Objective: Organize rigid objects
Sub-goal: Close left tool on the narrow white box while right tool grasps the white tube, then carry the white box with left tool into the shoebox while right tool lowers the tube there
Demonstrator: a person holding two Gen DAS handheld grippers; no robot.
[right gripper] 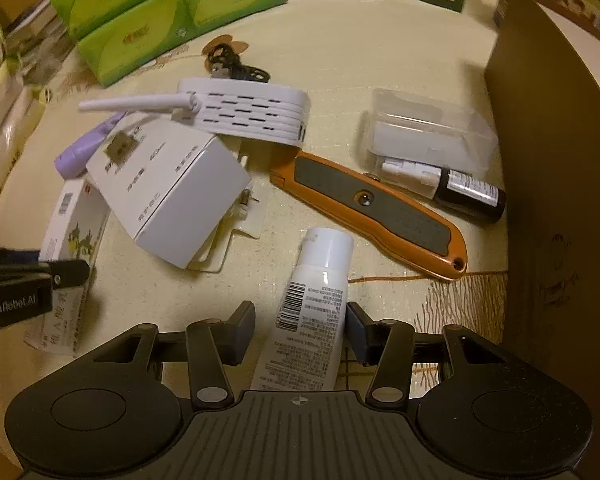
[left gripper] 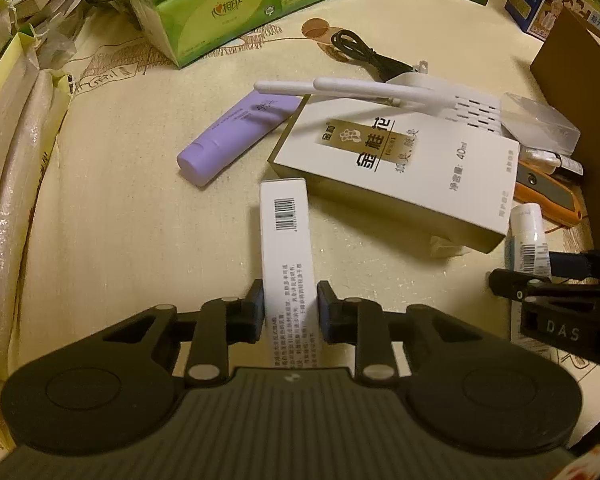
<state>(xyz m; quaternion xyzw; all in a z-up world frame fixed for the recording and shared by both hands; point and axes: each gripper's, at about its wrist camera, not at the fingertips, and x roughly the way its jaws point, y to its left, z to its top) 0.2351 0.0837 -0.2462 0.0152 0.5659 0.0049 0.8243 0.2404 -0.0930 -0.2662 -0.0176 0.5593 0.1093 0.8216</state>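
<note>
A narrow white carton (left gripper: 286, 248) with a barcode lies on a cream tablecloth (left gripper: 140, 208), and the left gripper (left gripper: 290, 312) is clamped on its near end, a pad pressing each long side. Beside it, the right gripper (right gripper: 300, 332) straddles a white bottle (right gripper: 312, 304) lying on its side; the right pad looks to touch the bottle, but the left pad stands a little off, so a firm grip cannot be confirmed. Just beyond the carton rests a larger white box (left gripper: 392, 176) with gold lettering, and a purple tube (left gripper: 236, 136) lies to its left. A white router (right gripper: 244, 114) with antennas leans behind the box, a black cable (left gripper: 364, 54) past it. To the right of the bottle lie an orange utility knife (right gripper: 372, 212), a small dark spray bottle (right gripper: 452, 190) and a clear plastic case (right gripper: 428, 132). Green tissue packs (left gripper: 220, 4) stand at the far edge, and a brown cardboard box (right gripper: 560, 160) stands at the right.
</note>
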